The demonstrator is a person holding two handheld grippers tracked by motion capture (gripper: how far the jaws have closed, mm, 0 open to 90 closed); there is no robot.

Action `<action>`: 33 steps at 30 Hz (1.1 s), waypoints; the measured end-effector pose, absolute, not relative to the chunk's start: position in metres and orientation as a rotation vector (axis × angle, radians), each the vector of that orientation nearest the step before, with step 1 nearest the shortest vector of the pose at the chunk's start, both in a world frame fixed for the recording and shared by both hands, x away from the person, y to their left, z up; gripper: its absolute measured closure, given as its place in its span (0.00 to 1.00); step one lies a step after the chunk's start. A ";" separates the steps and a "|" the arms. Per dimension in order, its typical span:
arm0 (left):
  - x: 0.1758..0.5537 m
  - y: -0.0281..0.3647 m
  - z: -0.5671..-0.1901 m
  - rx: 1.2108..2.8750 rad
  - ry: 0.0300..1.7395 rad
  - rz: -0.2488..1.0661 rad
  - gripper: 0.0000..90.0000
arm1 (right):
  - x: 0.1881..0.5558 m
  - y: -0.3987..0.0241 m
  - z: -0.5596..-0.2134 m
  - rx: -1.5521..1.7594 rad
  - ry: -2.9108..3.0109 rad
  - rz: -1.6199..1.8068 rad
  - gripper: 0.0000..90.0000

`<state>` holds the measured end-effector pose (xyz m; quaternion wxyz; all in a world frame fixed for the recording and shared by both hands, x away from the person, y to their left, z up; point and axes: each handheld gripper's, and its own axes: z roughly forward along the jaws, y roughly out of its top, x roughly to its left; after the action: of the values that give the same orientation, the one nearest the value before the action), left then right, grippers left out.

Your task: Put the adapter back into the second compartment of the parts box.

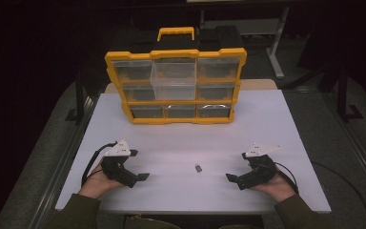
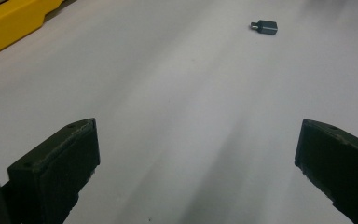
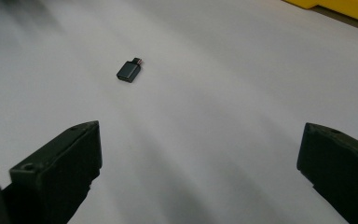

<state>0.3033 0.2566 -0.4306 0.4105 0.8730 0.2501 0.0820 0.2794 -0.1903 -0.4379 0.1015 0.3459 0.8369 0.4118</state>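
Note:
A small dark grey adapter (image 1: 198, 168) lies flat on the white table (image 1: 181, 133), between the two hands near the front edge. My left gripper (image 1: 140, 177) rests low at the front left, pointing right toward the adapter (image 2: 265, 27), its jaws wide apart with nothing between them. My right gripper (image 1: 231, 179) rests at the front right, pointing left, also open and empty; the adapter (image 3: 130, 71) lies ahead of its left jaw. A yellow organizer case (image 1: 176, 86) with clear drawers stands upright at the back of the table; one middle drawer (image 1: 174, 76) is pulled out.
The yellow case's edge appears in the corner of the left gripper view (image 2: 14, 21) and the right gripper view (image 3: 340, 8). A black toolbox with a yellow handle (image 1: 175, 33) stands behind the case. Dark floor surrounds the table.

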 end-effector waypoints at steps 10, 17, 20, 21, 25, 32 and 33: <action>0.306 0.257 -0.429 2.177 0.638 0.200 0.00 | 0.279 -0.189 -0.439 1.021 2.482 1.190 0.00; 0.307 0.255 -0.428 2.171 0.624 0.210 0.00 | 0.280 -0.185 -0.439 1.009 2.491 1.173 0.00; 0.307 0.254 -0.428 2.163 0.625 0.207 0.00 | 0.281 -0.184 -0.436 1.013 2.482 1.180 0.00; 0.308 0.254 -0.428 2.162 0.625 0.204 0.00 | 0.282 -0.184 -0.434 1.012 2.477 1.193 0.00; 0.308 0.255 -0.427 2.151 0.622 0.200 0.00 | 0.285 -0.182 -0.430 1.008 2.468 1.197 0.00; 0.307 0.255 -0.427 2.160 0.624 0.209 0.00 | 0.288 -0.180 -0.425 1.009 2.464 1.222 0.00; 0.307 0.255 -0.427 2.160 0.623 0.212 0.00 | 0.288 -0.180 -0.425 1.007 2.466 1.220 0.00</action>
<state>0.3068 0.2549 -0.4274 0.4276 0.8647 0.2494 0.0849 0.2882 -0.1797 -0.4247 0.1056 0.3418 0.8370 0.4140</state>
